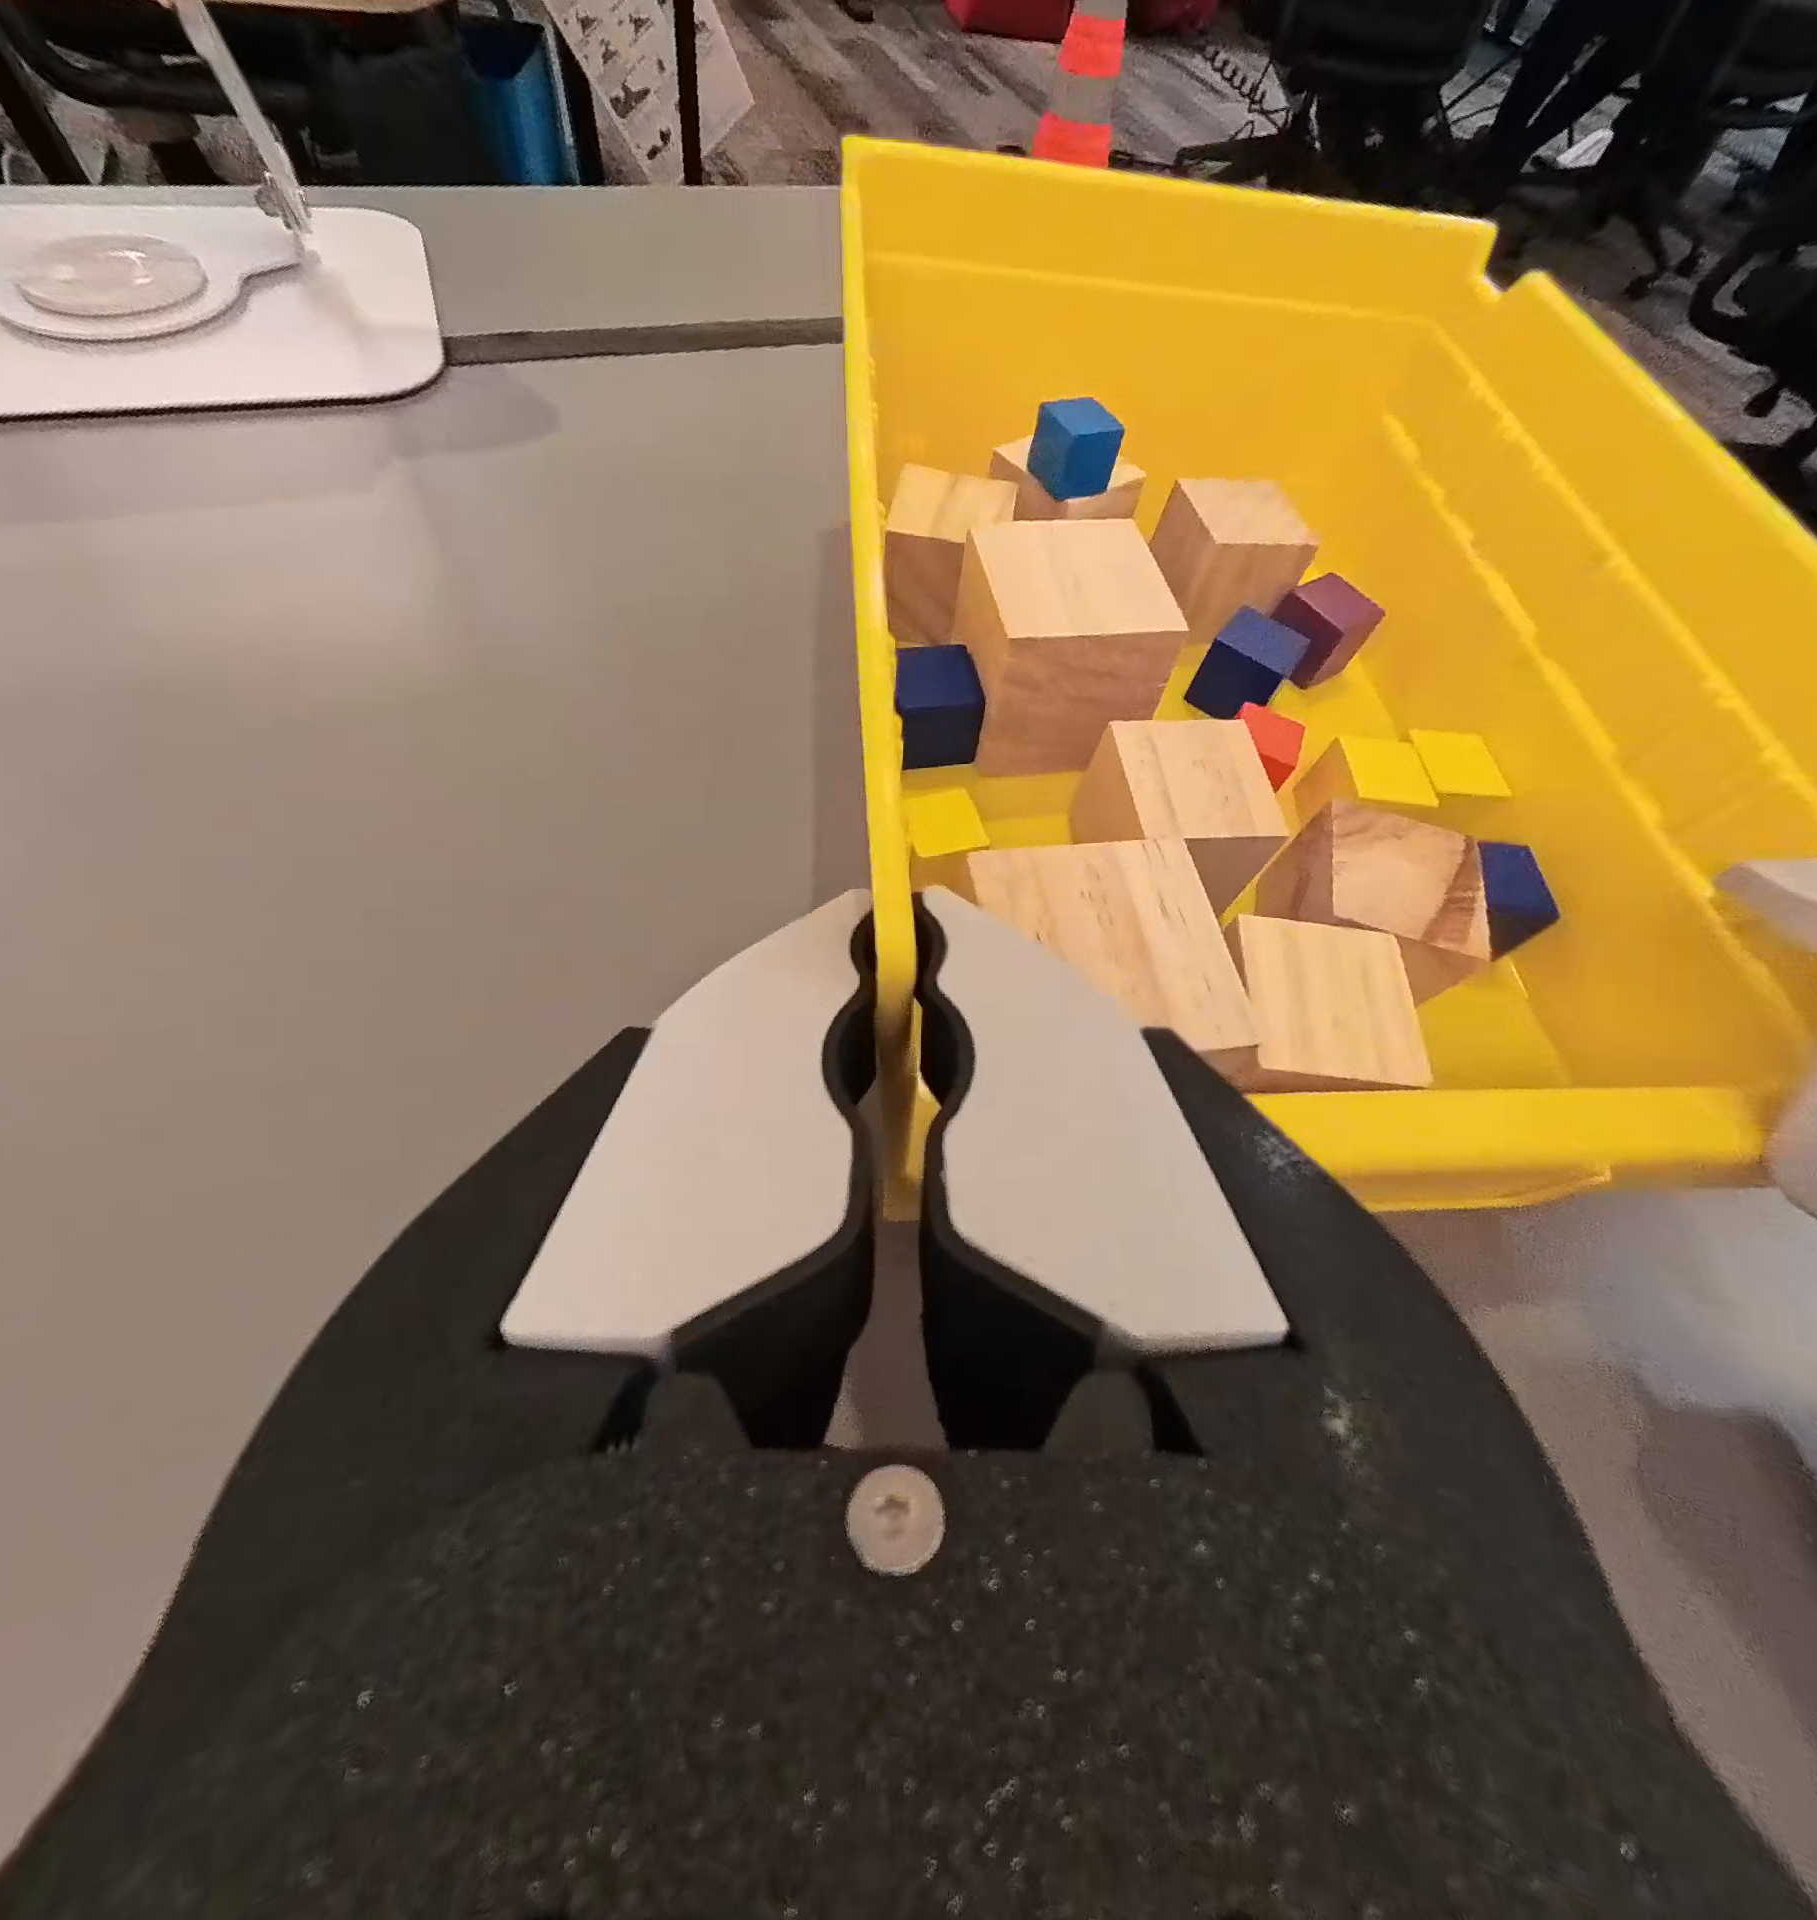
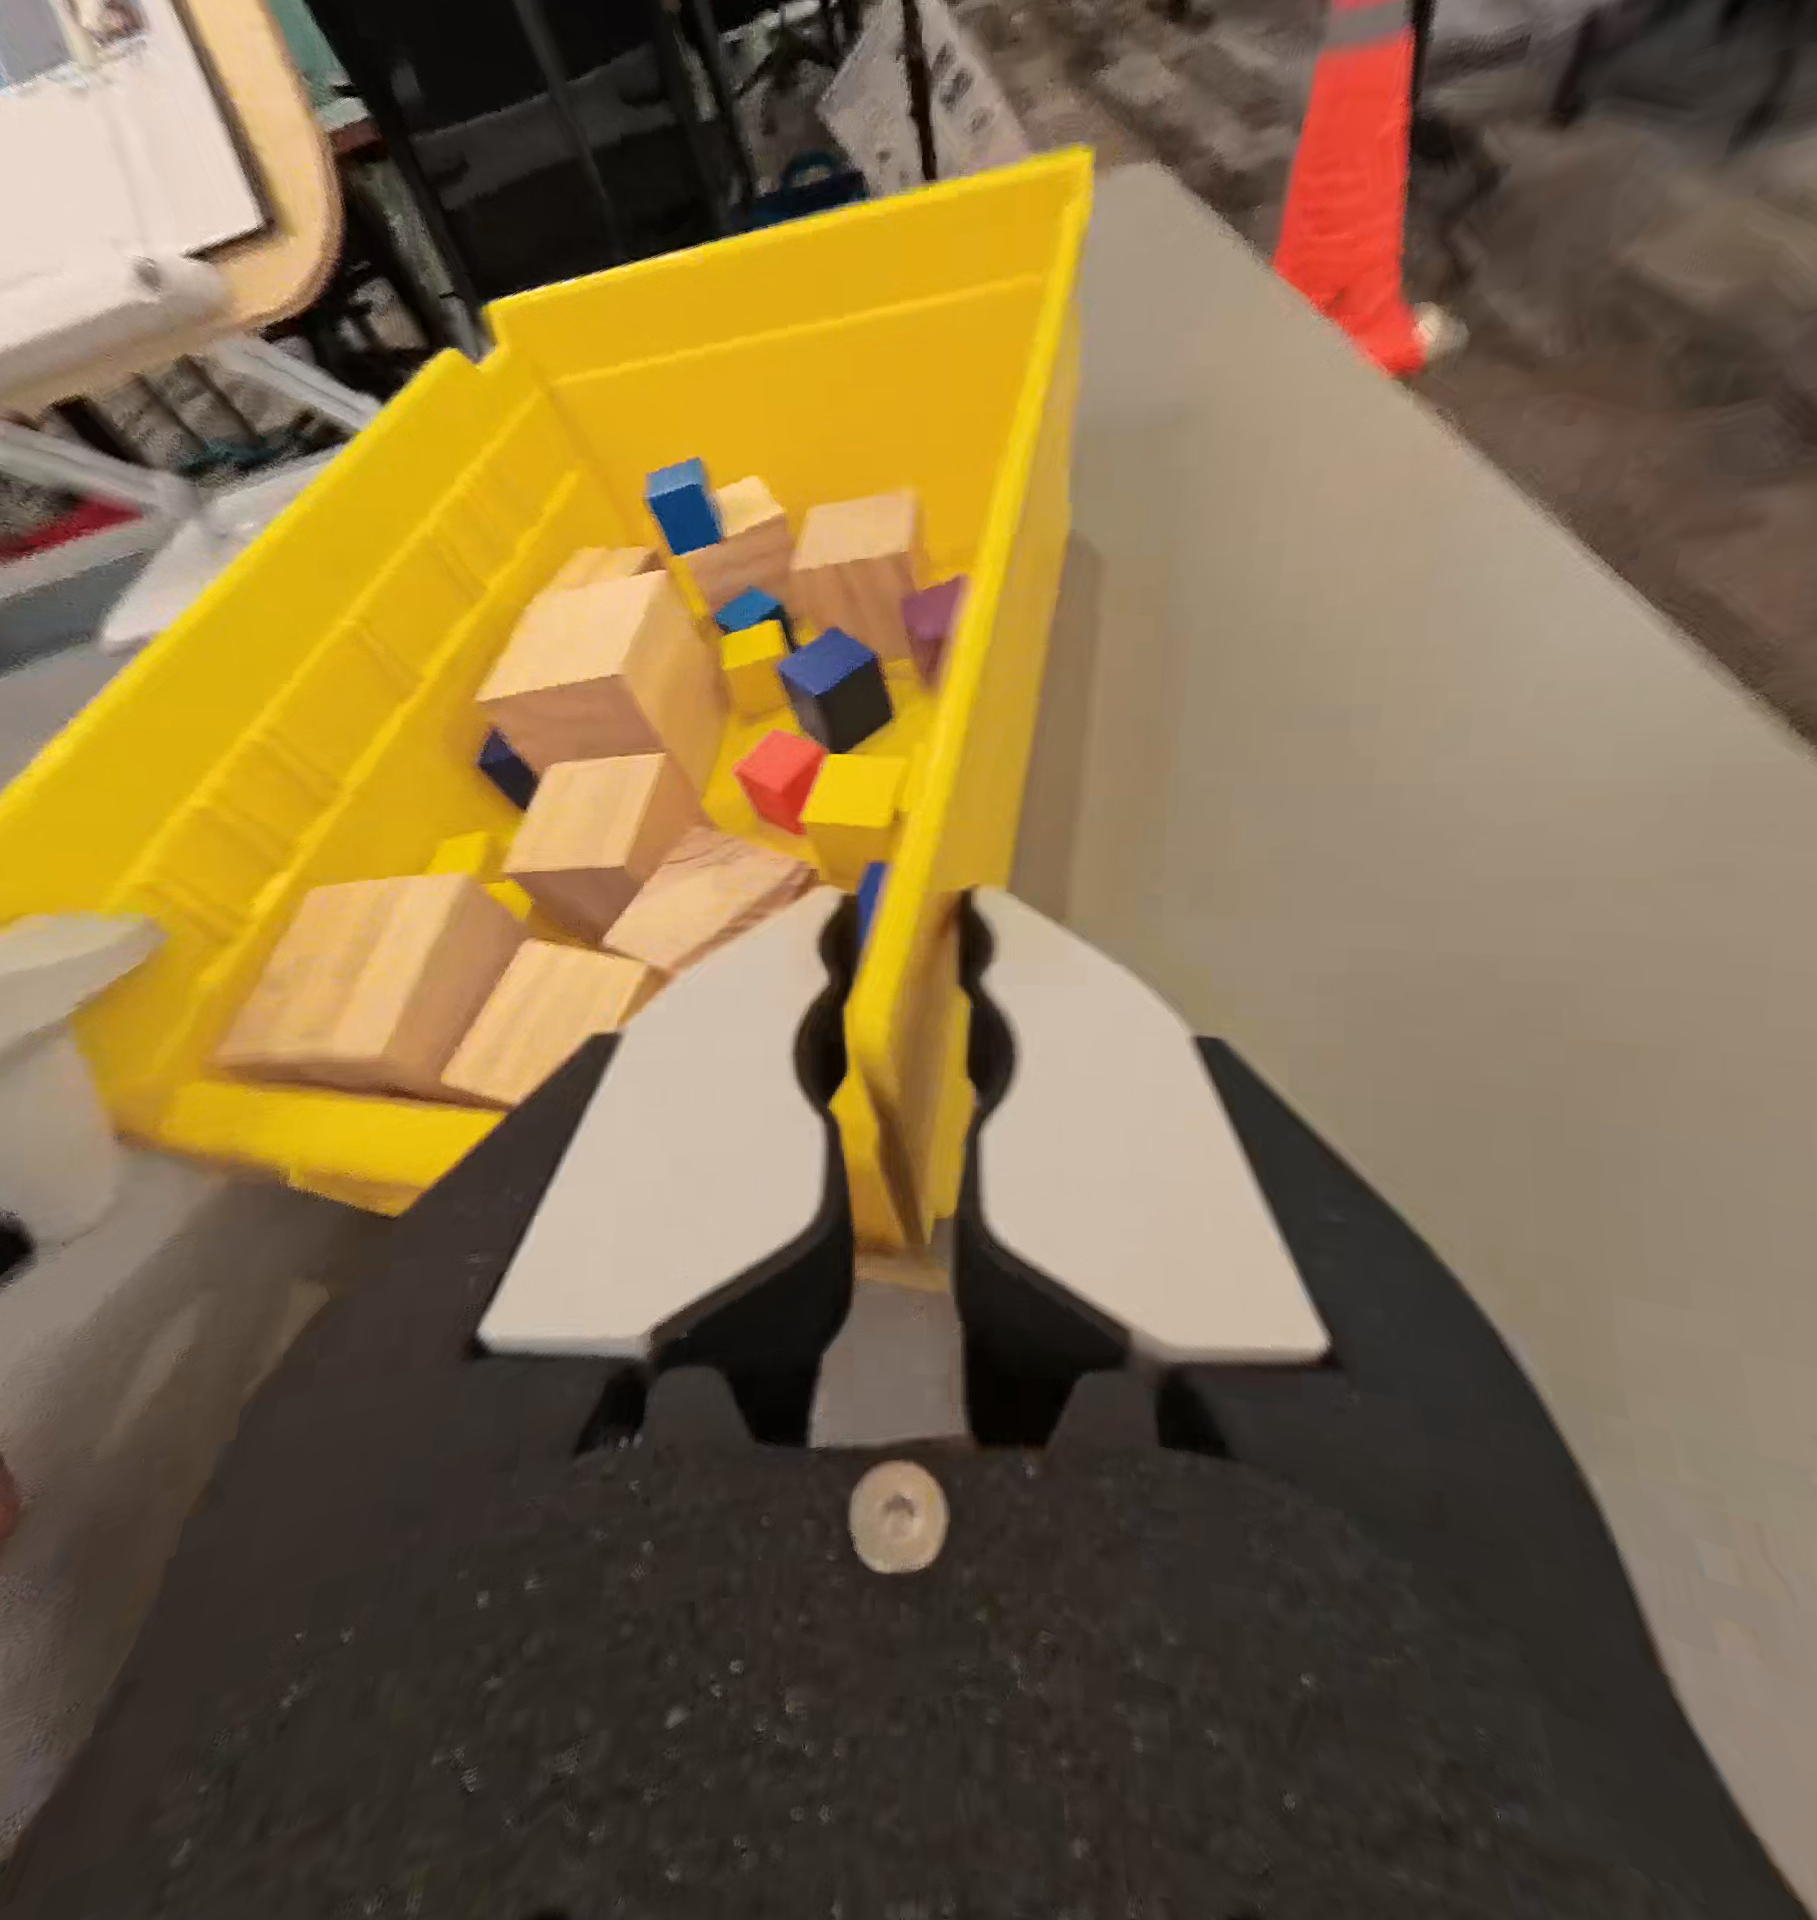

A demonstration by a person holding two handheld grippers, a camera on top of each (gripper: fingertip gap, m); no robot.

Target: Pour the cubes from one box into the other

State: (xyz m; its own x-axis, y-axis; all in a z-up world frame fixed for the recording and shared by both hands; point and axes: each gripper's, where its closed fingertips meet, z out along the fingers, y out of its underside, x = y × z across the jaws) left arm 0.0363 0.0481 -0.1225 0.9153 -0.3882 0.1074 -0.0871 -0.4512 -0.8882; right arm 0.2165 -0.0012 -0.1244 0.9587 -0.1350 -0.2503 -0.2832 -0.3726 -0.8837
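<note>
Left tongs, right tongs each pinching yellow box wall; roughly nine wooden cubes.

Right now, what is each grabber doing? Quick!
Left gripper: shut on the yellow box's left side wall.
Right gripper: shut on the box's right side wall.

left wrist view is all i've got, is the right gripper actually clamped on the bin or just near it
Observer: Clamped. The right gripper is shut on the yellow bin, one finger inside the right wall, one outside.
Operator: anything near that inner finger
Observer: A dark blue cube sits against the wall right at its tip.
Operator: second box over on that side?
Observer: None in the right wrist view, only bare grey table beside that wall.
</note>
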